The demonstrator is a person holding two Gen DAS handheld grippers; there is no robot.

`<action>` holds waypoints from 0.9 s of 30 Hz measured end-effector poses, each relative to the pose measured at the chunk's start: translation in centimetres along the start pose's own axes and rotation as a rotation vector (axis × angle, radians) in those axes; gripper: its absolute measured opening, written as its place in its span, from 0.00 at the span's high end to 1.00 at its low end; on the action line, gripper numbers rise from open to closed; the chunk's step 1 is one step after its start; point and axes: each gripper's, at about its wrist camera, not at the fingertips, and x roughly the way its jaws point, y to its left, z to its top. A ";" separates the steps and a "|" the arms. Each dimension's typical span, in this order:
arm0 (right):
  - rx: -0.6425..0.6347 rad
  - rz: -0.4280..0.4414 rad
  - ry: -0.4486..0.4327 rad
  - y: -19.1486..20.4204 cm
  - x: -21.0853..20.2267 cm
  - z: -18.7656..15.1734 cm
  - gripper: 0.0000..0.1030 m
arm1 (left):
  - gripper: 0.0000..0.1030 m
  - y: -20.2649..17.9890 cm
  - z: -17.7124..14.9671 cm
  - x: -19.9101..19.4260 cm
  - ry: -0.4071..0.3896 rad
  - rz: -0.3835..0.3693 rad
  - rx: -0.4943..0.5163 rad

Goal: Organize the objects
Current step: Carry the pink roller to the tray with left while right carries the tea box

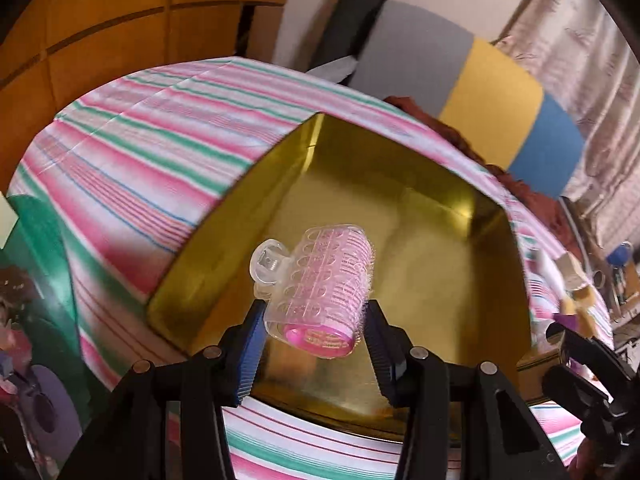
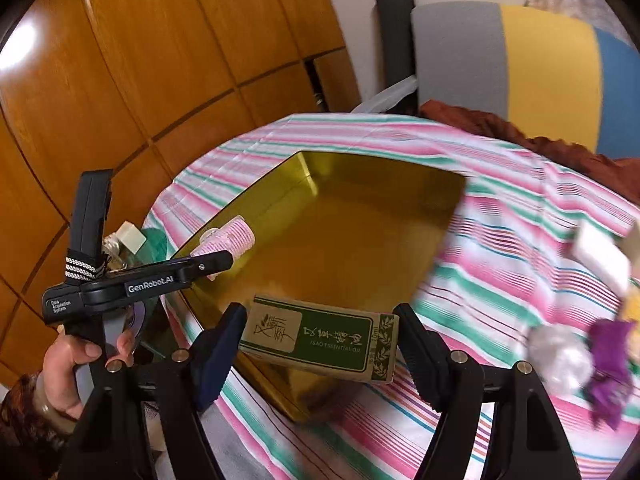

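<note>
The left gripper (image 1: 314, 320) clamps the light, springy pink hair roller (image 1: 320, 284) across its barrel, and the right gripper (image 2: 322, 344) clamps the stiff essential oil box (image 2: 324, 338) endwise, both over the gold tin's (image 2: 360, 232) near edge.

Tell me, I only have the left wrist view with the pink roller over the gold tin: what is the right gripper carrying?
Observer: The right gripper holds a green and tan essential oil box at the gold tin's near rim.
Operator: Anything in the tin already?
Observer: No; the hair roller hangs in the left gripper above its left edge.
Operator: What else is waiting?
Observer: Blurred white and purple items lie on the striped cloth to the tin's right.
</note>
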 end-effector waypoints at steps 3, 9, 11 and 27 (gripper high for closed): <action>-0.011 0.004 0.025 0.8 1.9 0.5 0.27 | 0.52 0.8 -0.1 0.5 0.008 0.032 -0.015; -0.015 0.010 0.073 1.9 4.9 1.2 0.27 | 0.51 1.5 0.5 0.8 0.032 0.041 -0.043; -0.015 0.008 0.086 2.0 5.7 1.2 0.27 | 0.51 1.9 0.7 0.7 0.041 0.033 -0.071; 0.009 0.052 0.150 4.0 10.4 1.6 0.26 | 0.45 4.1 1.8 -5.4 -0.108 -0.031 -0.254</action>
